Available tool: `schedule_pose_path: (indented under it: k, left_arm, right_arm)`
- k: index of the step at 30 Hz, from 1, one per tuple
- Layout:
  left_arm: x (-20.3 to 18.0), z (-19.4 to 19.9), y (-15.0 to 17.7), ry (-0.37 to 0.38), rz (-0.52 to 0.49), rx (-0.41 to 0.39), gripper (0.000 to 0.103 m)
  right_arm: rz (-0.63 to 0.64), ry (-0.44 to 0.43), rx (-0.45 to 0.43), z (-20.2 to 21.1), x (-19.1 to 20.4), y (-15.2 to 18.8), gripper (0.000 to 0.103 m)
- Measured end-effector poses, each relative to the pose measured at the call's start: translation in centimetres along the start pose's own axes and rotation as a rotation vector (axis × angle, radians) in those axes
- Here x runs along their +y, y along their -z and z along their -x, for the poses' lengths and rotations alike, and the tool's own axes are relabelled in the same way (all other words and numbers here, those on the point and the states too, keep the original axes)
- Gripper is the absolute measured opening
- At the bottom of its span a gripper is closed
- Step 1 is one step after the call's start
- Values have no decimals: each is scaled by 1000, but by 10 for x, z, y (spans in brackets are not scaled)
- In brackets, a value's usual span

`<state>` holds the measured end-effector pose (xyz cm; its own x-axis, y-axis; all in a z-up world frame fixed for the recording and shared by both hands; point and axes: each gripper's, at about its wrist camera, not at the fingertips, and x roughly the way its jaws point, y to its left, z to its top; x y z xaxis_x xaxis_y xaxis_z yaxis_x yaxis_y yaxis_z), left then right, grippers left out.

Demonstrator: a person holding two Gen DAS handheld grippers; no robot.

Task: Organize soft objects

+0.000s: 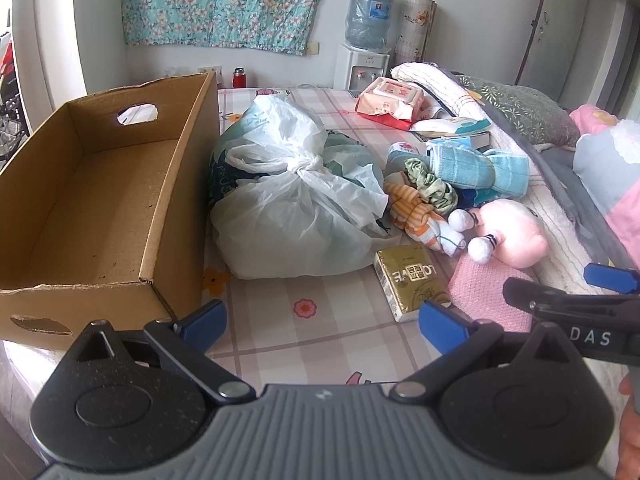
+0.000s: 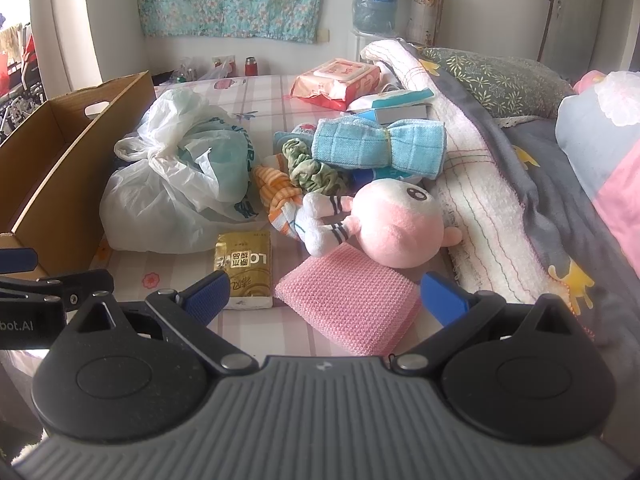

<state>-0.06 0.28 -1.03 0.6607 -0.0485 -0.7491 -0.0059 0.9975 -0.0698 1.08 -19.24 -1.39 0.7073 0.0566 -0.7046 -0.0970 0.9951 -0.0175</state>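
An open cardboard box (image 1: 92, 200) stands on the bed at the left, also in the right wrist view (image 2: 60, 148). Beside it lies a knotted white plastic bag (image 1: 296, 196) (image 2: 176, 176). To its right is a pile: a pink plush toy (image 2: 396, 220) (image 1: 512, 232), a pink sponge cloth (image 2: 352, 300), a blue towel roll (image 2: 380, 144), an orange striped cloth (image 2: 276, 188), a green scrunchie (image 2: 308, 168) and a gold tissue pack (image 2: 244, 272) (image 1: 412, 280). My left gripper (image 1: 322, 322) is open and empty above the sheet. My right gripper (image 2: 326, 298) is open and empty, just before the pink sponge cloth.
A red wet-wipes pack (image 2: 340, 80), books and a striped white blanket (image 2: 472, 184) lie at the back right. Pillows and a grey quilt (image 2: 560, 184) fill the right side. A water dispenser (image 1: 364, 40) stands by the far wall.
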Motion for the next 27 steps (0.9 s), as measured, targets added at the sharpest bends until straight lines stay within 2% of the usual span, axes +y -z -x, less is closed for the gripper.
schedule_pose_path:
  k: [27]
  left_arm:
    - [3, -2, 0, -5, 4, 8, 103]
  right_arm:
    - [-3, -4, 7, -5, 2, -2, 102]
